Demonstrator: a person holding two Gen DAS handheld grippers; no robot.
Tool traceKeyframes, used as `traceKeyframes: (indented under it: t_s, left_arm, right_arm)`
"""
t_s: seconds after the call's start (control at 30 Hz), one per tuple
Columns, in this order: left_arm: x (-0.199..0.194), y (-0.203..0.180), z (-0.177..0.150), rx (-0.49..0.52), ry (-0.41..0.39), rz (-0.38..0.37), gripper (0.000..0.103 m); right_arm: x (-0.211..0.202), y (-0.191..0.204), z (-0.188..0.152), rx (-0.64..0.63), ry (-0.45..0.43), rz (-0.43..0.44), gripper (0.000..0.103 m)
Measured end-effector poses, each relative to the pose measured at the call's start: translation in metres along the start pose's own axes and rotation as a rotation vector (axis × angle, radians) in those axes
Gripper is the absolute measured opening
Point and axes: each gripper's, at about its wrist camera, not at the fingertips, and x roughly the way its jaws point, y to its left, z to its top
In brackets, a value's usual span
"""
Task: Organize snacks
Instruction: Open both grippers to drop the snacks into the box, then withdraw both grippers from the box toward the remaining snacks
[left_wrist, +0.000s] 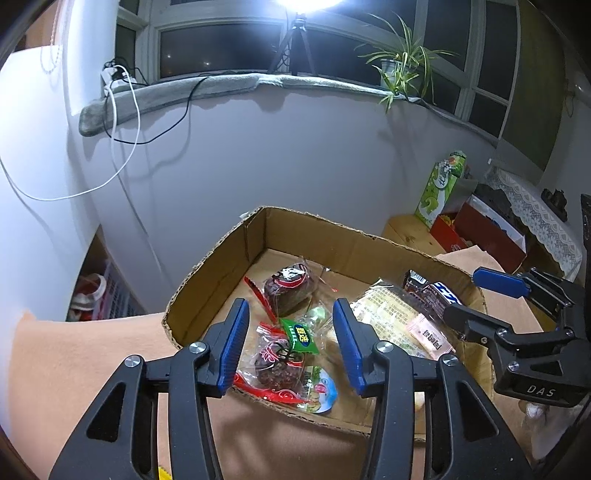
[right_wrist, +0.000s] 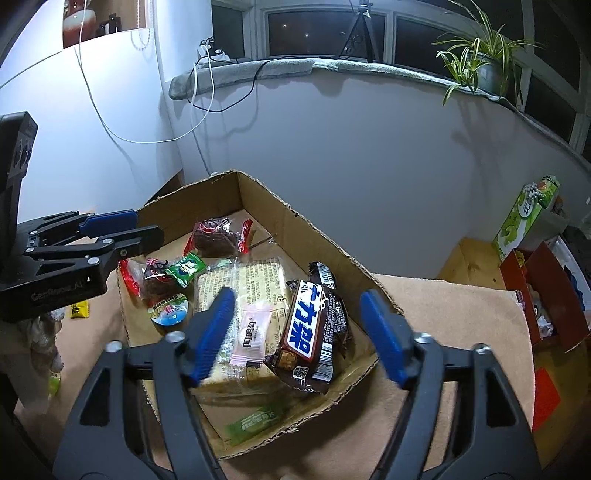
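Corrugated cardboard box (right_wrist: 314, 229) holding crinkled plastic-wrapped snacks: glossy brown chocolate bar (right_wrist: 310, 328), flat cracker pack (right_wrist: 255, 280). Left hand-held gripper (left_wrist: 291, 343) and right hand-held gripper (right_wrist: 299, 332) both spread, empty.

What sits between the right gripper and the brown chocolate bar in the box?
Nothing visible. The right gripper is open above the cardboard box, and the chocolate bar lies uncovered on top of the flat cracker pack.

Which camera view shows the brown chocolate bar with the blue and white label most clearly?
The right wrist view. There the chocolate bar lies whole in the cardboard box, its label facing the camera, below the open right gripper. In the left wrist view the chocolate bar is small, near the edge, and partly hidden behind the right gripper.
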Motion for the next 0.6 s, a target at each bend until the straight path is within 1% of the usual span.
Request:
traceKeyframes:
  t_s: [0.03, 0.3, 0.6]
  left_arm:
    - [-0.002, 0.000, -0.001, 0.002, 0.000, 0.002, 0.049]
    - [-0.012, -0.001, -0.003, 0.012, -0.012, 0.012, 0.049]
    - [-0.040, 0.001, -0.014, 0.028, -0.047, 0.038, 0.049]
  right_arm:
    - [-0.002, 0.000, 0.000, -0.001, -0.008, -0.001, 0.086]
    - [-0.012, 0.006, 0.002, -0.008, -0.033, -0.001, 0.086]
    - [-0.019, 0.022, 0.002, -0.031, -0.049, 0.013, 0.087]
